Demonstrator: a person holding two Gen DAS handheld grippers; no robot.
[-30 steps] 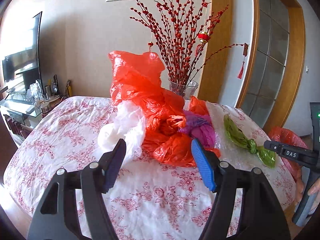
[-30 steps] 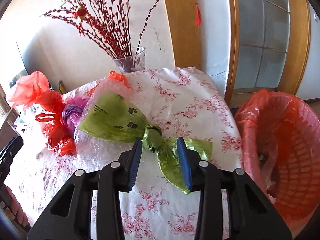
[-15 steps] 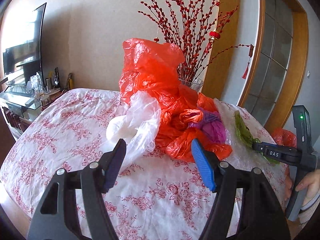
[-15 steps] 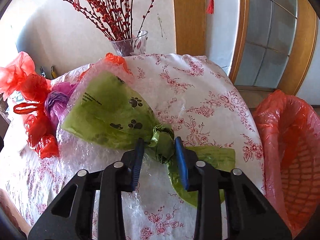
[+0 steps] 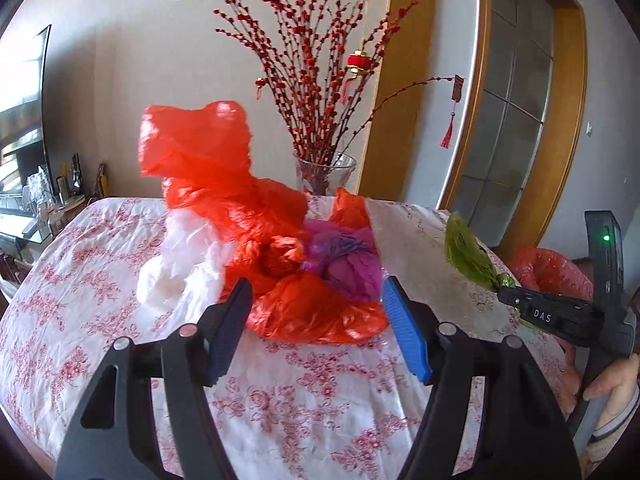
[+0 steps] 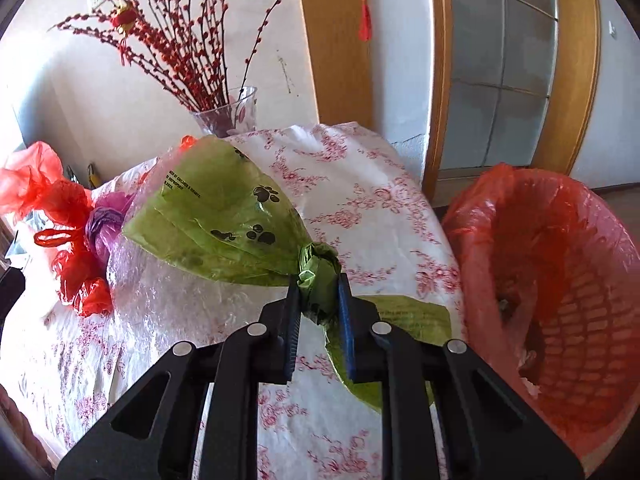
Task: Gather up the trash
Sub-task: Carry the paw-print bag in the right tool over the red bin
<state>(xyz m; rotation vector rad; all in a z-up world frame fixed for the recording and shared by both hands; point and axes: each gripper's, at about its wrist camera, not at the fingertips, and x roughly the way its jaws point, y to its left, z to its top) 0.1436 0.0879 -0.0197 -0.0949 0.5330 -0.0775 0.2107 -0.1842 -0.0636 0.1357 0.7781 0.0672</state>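
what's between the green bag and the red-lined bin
Only a strip of the flowered tablecloth running to the table edge. The right wrist view shows nothing else between the green bag, pinched at its knot by the right tongs, and the red-lined bin.

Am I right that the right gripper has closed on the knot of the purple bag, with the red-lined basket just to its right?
Not quite: the right gripper has closed on the knot of the green paw-print bag, not a purple one. The purple bag lies untouched farther left on the table. The right wrist view shows this; the red-lined basket is indeed just to its right.
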